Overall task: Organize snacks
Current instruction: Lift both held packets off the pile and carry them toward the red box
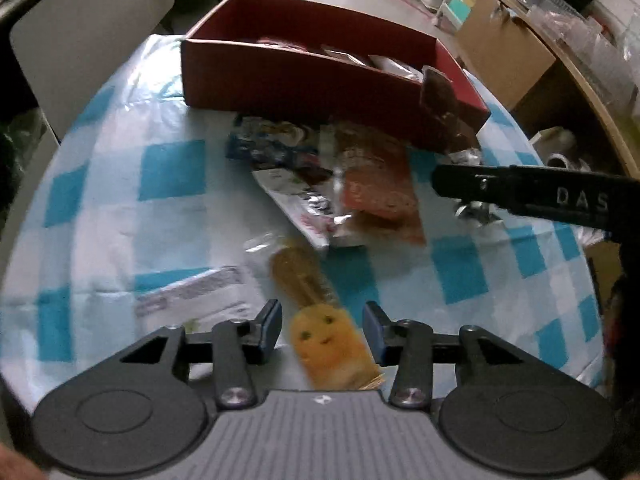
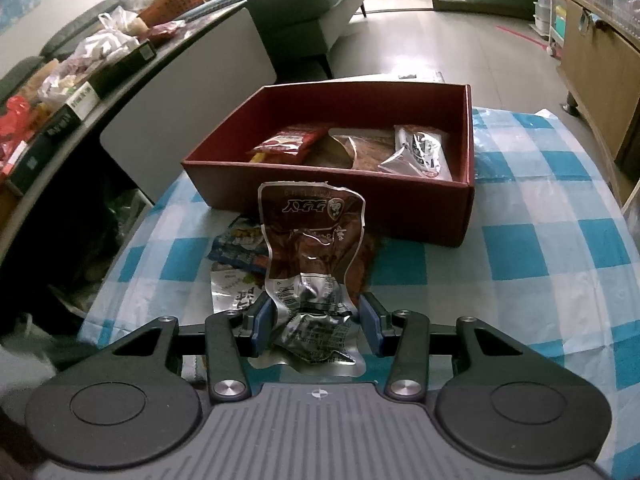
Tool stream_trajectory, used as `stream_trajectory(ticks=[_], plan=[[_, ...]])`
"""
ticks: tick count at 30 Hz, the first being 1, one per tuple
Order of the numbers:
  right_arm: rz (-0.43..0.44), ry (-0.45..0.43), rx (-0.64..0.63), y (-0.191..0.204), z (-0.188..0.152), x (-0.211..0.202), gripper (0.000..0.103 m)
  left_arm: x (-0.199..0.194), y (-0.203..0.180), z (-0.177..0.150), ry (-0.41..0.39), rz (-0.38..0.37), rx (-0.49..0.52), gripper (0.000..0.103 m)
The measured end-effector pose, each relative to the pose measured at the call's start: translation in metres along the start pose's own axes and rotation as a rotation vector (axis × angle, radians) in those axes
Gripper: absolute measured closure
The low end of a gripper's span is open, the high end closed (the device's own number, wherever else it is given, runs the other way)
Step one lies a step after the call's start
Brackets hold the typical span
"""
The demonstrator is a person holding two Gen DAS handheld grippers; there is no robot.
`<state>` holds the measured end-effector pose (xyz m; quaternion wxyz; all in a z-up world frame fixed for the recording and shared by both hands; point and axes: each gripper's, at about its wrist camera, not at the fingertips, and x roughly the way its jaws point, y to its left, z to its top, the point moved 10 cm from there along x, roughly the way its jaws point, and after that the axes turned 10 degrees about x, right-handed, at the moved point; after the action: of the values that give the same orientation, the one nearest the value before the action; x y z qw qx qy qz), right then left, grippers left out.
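Observation:
A dark red box (image 2: 336, 208) stands on the blue-checked tablecloth (image 2: 540, 264) with several snack packets inside. My right gripper (image 2: 316, 326) is shut on a brown and silver vacuum snack pouch (image 2: 312, 240) and holds it upright in front of the box. In the left wrist view the box (image 1: 296, 80) is at the back, and a pile of packets (image 1: 340, 176) lies before it. My left gripper (image 1: 322, 330) is open just above a yellow smiley-face snack packet (image 1: 332, 344). The right gripper's finger (image 1: 520, 192) and its pouch (image 1: 440, 108) show at the right.
A white flat packet (image 1: 192, 292) lies left of my left gripper. A low shelf (image 2: 72, 92) with bags and boxes stands to the left of the table. A wooden cabinet (image 2: 600, 64) is at the right, a grey sofa (image 2: 304, 4) behind.

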<state>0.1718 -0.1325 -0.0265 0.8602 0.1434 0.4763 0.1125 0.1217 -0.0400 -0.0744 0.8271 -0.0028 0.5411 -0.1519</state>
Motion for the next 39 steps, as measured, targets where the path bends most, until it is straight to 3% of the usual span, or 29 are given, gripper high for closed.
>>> stream_trajectory(ticks=[3, 5, 11, 13, 14, 15, 16, 17, 18, 19, 20, 21, 23, 39], plan=[[0.008, -0.002, 0.000, -0.002, 0.000, -0.003, 0.049, 0.014, -0.001, 0.008, 0.005, 0.049, -0.050, 0.064], [0.011, -0.002, 0.004, -0.004, -0.001, -0.005, 0.049, 0.026, 0.005, 0.007, 0.037, 0.150, -0.061, 0.062], [0.022, -0.001, -0.006, -0.005, -0.002, -0.010, 0.049, 0.022, 0.007, 0.002, 0.014, 0.184, -0.075, 0.058], [0.026, 0.000, -0.009, -0.004, -0.002, -0.011, 0.049, 0.025, 0.005, 0.004, 0.018, 0.183, -0.100, 0.044], [0.029, -0.002, -0.011, -0.003, -0.001, -0.012, 0.049, 0.028, 0.000, 0.007, 0.030, 0.170, -0.096, 0.029], [0.033, -0.003, -0.013, -0.003, -0.001, -0.013, 0.049, 0.033, -0.005, 0.009, 0.043, 0.163, -0.089, 0.020], [0.038, -0.004, -0.013, -0.002, 0.000, -0.013, 0.049, 0.038, -0.008, 0.011, 0.048, 0.185, -0.080, 0.020], [0.043, -0.005, -0.011, -0.002, 0.000, -0.014, 0.049, 0.039, -0.011, 0.011, 0.046, 0.220, -0.061, 0.024], [0.046, -0.006, -0.011, -0.001, 0.000, -0.015, 0.049, 0.037, -0.015, 0.010, 0.038, 0.255, -0.024, 0.035], [0.048, -0.008, -0.011, -0.001, 0.000, -0.015, 0.049, 0.035, -0.019, 0.009, 0.014, 0.252, 0.015, 0.042], [0.049, -0.011, -0.011, -0.002, 0.000, -0.017, 0.049, 0.032, -0.022, 0.007, -0.004, 0.238, 0.028, 0.056], [0.048, -0.014, -0.011, -0.003, 0.001, -0.018, 0.049, 0.028, -0.020, 0.006, -0.011, 0.242, 0.023, 0.065], [0.046, -0.020, -0.009, -0.004, 0.002, -0.020, 0.049, 0.023, -0.014, 0.004, -0.019, 0.220, -0.006, 0.074], [0.064, -0.044, 0.013, 0.001, 0.012, -0.018, 0.049, -0.034, 0.003, 0.021, -0.145, 0.052, -0.119, 0.088]])
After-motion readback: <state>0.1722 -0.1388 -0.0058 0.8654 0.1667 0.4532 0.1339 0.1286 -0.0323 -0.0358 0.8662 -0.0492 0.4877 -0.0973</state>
